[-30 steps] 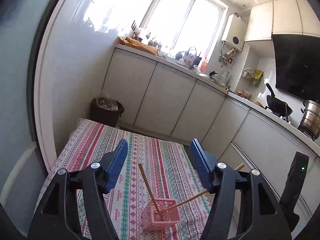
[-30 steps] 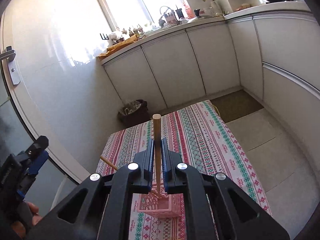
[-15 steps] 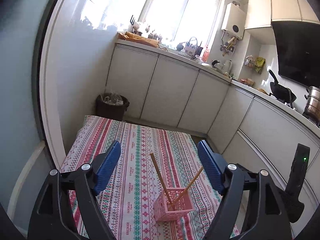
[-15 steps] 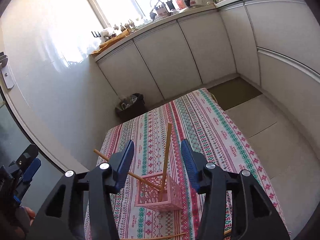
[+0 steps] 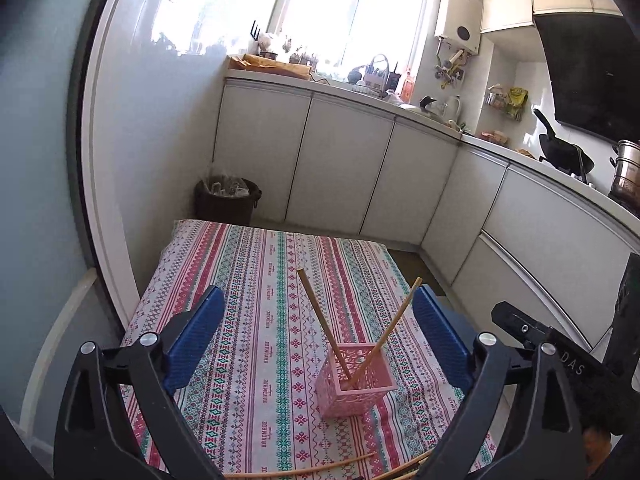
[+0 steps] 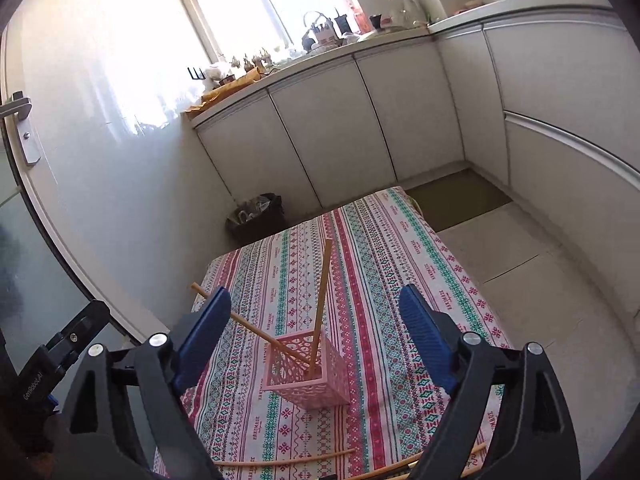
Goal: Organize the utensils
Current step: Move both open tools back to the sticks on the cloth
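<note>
We saw the basket (image 5: 354,384) standing on the table (image 5: 256,280), toward its near edge. Two chopsticks (image 5: 320,320) stood in it, leaning apart, one to the left and one to the right. More chopsticks (image 6: 288,460) lay flat on the table before the basket. Behind the table a bin (image 5: 226,200) stood against the cabinets (image 5: 340,164), at the table's far left corner.

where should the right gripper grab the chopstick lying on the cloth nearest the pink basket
Grip that chopstick near mid-length, coming straight down with the right gripper, whose jaws stand open. It lies flat on the tablecloth, crosswise in front of the pink basket, so the fingers should straddle its thin width. A second chopstick lies close by; avoid pinching both.
</note>
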Motion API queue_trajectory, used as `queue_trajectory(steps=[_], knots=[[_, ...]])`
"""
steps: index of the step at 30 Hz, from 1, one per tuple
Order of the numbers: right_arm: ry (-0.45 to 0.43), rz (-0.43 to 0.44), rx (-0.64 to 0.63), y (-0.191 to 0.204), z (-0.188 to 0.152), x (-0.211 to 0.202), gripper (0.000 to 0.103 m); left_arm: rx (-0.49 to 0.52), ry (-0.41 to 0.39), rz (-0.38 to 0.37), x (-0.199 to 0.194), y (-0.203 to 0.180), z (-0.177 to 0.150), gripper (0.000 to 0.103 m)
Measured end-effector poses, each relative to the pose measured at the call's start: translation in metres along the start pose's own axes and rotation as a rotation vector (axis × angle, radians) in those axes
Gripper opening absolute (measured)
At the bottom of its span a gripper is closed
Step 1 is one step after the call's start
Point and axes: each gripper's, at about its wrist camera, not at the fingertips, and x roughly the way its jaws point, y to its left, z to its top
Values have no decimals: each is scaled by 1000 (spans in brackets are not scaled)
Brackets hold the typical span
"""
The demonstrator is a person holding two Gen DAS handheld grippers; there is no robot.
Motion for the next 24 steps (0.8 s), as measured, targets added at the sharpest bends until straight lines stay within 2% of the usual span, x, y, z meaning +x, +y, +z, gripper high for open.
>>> queue_trajectory(steps=[3,7,10,12,15,17,20,22,24], knots=[[-10,-28,-58,5,-7,-6,94,59,22,-1,-2,-7,-6,96],[-24,-72,-143,6,-17,-18,96,235,128,14,4,-19,-23,96],[5,-94,-175,-2,-24,-25,96,363,275,16,18,-18,-50,96],[58,-89,-181,-10,-28,-26,96,427,424,11,35,-12,-74,96],[146,-75,-178,-21,-37,-26,96,482,625,66,61,-1,-113,96],[201,-70,-178,-27,-46,-25,96,491,707,84,72,4,-133,96],[271,-65,-169,-37,-57,-23,96,506,742,60,81,1,-145,95],[302,-69,-148,-45,-64,-22,96,503,740,15,85,-8,-144,89],[330,-72,-126,-53,-68,-18,96,504,741,-25,92,-21,-142,78]])
